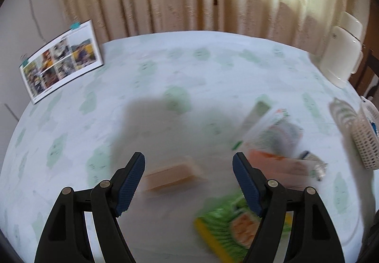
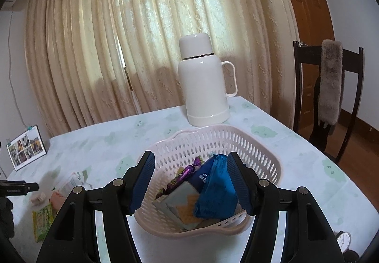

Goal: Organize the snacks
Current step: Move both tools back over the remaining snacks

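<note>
Nearest the left camera, the left gripper stands with its jaws apart and nothing between the pads; it hangs above a small tan wafer pack lying flat on the table. The view is blurred, so pack detail is limited. A green packet lies just beside and partly under the right-hand finger, and a white-and-orange bag lies beyond it, with further small wrappers near it that cannot be told apart. The right gripper is likewise open and empty, its 2 fingers poised over the near rim of the basket, clamping nothing. The basket already holds a blue pouch, a purple sweet and a cracker pack. By judgement, the task is part done: at least 3 snacks remain loose on the table, well apart from the basket's contents. The wafer pack looks light, its wrapper probably slick, and the contents likely brittle; a grip across its short sides, at mid-length, with mild pressure would suit. The green packet appears soft and flat, hard to pick off the cloth; an edge pinch seems the better hold. A thermos stands behind the basket, clear of the work. Risk: the cloth may bunch under a low approach.
</note>
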`<state>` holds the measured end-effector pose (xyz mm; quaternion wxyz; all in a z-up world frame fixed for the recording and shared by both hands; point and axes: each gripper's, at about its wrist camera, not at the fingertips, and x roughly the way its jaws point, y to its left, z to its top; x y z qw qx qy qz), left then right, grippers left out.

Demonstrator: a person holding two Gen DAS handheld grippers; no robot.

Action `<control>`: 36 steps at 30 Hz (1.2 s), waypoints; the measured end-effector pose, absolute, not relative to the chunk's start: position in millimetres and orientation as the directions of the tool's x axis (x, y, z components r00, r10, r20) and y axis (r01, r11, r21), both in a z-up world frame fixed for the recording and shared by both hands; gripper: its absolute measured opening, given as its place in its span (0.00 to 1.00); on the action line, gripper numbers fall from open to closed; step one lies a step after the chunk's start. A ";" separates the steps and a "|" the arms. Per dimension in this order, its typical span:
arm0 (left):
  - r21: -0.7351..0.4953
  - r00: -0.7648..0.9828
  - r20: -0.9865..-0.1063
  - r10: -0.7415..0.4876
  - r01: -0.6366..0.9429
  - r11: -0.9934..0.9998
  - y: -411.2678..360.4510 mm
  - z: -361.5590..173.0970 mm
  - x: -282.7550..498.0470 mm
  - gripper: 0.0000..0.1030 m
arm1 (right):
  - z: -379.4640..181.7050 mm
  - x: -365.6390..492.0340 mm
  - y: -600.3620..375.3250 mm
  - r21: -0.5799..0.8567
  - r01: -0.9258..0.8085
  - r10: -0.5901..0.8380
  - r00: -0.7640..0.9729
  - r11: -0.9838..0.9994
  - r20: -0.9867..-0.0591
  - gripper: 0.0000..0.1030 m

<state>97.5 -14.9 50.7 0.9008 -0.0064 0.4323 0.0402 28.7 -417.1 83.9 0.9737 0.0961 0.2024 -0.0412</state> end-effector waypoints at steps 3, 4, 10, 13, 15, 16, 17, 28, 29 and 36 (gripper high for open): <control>0.021 0.604 -0.793 0.073 -0.092 0.996 -0.3 42.9 96.0 0.71 | 84.4 26.8 -414.1 0.176 0.113 -0.033 0.914 0.978 -0.404 0.62; 0.022 0.601 -0.796 0.074 -0.092 0.995 2.3 40.8 95.8 0.71 | 85.1 24.9 -412.7 0.189 0.105 -0.020 0.915 0.976 -0.403 0.62; 0.042 0.585 -0.807 0.076 -0.070 0.997 7.8 26.5 99.0 0.72 | 85.7 12.8 -389.4 0.248 0.027 0.075 0.917 0.968 -0.392 0.63; 0.049 0.574 -0.816 0.072 -0.054 0.997 6.9 18.4 100.5 0.77 | 81.8 12.0 -372.1 0.231 -0.017 0.113 0.906 0.973 -0.408 0.63; 0.042 0.574 -0.817 0.062 -0.049 0.998 7.6 16.0 99.8 0.77 | 78.4 13.1 -363.6 0.206 -0.036 0.122 0.899 0.978 -0.421 0.63; 0.040 0.576 -0.815 0.061 -0.049 0.998 8.0 15.7 99.1 0.78 | 77.2 14.0 -361.3 0.199 -0.040 0.123 0.896 0.979 -0.427 0.63; 0.037 0.576 -0.816 0.057 -0.047 0.998 7.5 15.4 98.1 0.78 | 75.3 15.5 -359.9 0.197 -0.042 0.125 0.891 0.980 -0.436 0.63; 0.040 0.555 -0.831 0.034 -0.001 0.999 3.6 9.8 85.2 0.80 | 68.9 21.2 -364.2 0.201 -0.019 0.113 0.878 0.979 -0.465 0.63; 0.042 0.559 -0.828 0.033 0.004 0.999 3.4 11.0 84.4 0.80 | 69.0 20.5 -361.4 0.183 -0.022 0.106 0.880 0.983 -0.464 0.63; 0.136 0.585 -0.807 0.084 0.046 0.990 0.0 13.6 94.4 0.80 | 67.6 20.5 -343.8 0.114 -0.057 0.105 0.877 0.992 -0.469 0.63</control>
